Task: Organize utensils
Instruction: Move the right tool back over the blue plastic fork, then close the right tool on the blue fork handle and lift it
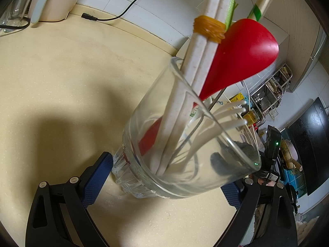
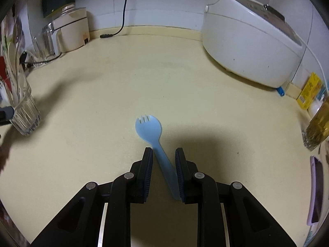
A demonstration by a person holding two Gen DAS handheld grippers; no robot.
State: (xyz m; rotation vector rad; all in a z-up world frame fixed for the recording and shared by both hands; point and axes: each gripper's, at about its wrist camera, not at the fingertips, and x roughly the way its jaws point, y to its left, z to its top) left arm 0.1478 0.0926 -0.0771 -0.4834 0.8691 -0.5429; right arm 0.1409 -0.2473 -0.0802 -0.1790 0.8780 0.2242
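A clear glass tumbler (image 1: 185, 164) stands on the beige counter (image 1: 61, 82). It holds a red spoon (image 1: 242, 57), a white bundle of utensils tied with a yellow rubber band (image 1: 209, 28), and a white fork (image 1: 230, 113). My left gripper (image 1: 166, 173) is set around the tumbler's lower part, blue pads (image 1: 96, 177) against its sides. In the right wrist view the tumbler (image 2: 24, 111) is at the far left. A light blue spork (image 2: 149, 127) lies flat on the counter, its handle between the fingers of my right gripper (image 2: 163, 150). That gripper is open, with a gap beside the left pad.
A white rice cooker (image 2: 246, 41) fills the back right. A cream appliance (image 2: 72, 30), a glass jug (image 2: 46, 41) and a loose power plug (image 2: 105, 36) sit at the back left. A yellow box (image 2: 310, 90), a glass of yellowish liquid (image 2: 316, 127) and a purple-cased phone (image 2: 316, 189) line the right edge.
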